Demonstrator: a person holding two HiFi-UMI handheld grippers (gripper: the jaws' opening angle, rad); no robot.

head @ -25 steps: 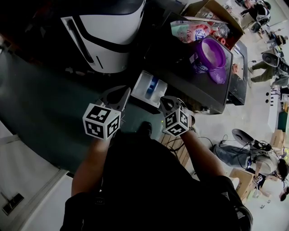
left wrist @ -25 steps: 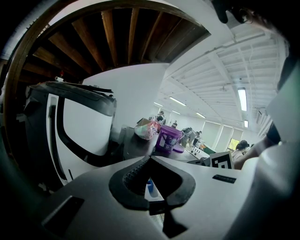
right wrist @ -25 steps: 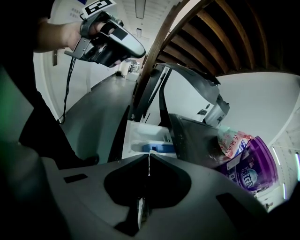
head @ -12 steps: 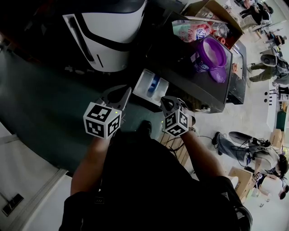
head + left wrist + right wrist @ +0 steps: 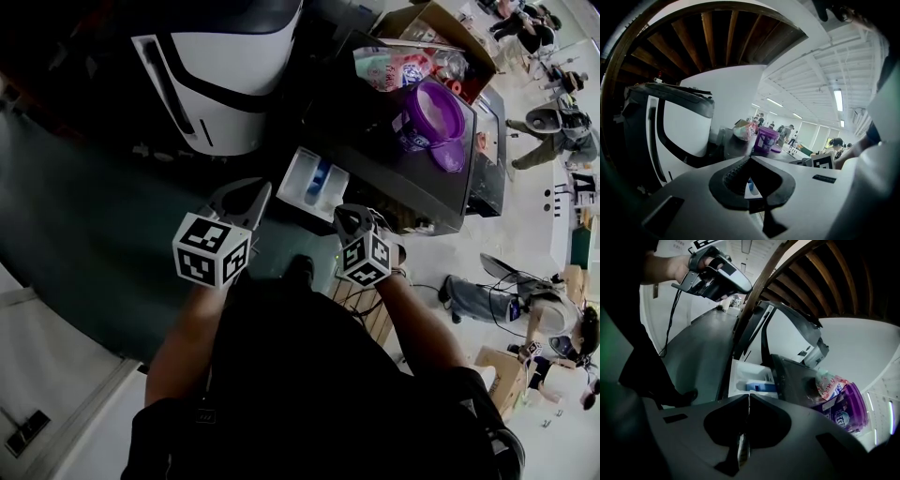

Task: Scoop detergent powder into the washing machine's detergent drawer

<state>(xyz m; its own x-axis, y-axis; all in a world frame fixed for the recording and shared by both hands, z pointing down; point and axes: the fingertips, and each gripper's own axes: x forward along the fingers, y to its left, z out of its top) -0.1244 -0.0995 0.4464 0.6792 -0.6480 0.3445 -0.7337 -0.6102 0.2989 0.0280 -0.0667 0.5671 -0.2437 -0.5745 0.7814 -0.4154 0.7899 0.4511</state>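
Purple round plastic detergent tub (image 5: 433,111) is standing open on the dark top of the washing machine (image 5: 405,184), and the white pull-out detergent drawer (image 5: 302,176) with its blue insert is sticking out of the machine's near side, toward the person. Left gripper (image 5: 262,187) is hovering just beside the drawer, its jaws pressing together at the tips and gripping nothing. Right gripper (image 5: 345,216) is hanging close on the drawer's other side, jaws likewise meeting tip to tip with nothing between them, and both are sitting well apart from the tub.
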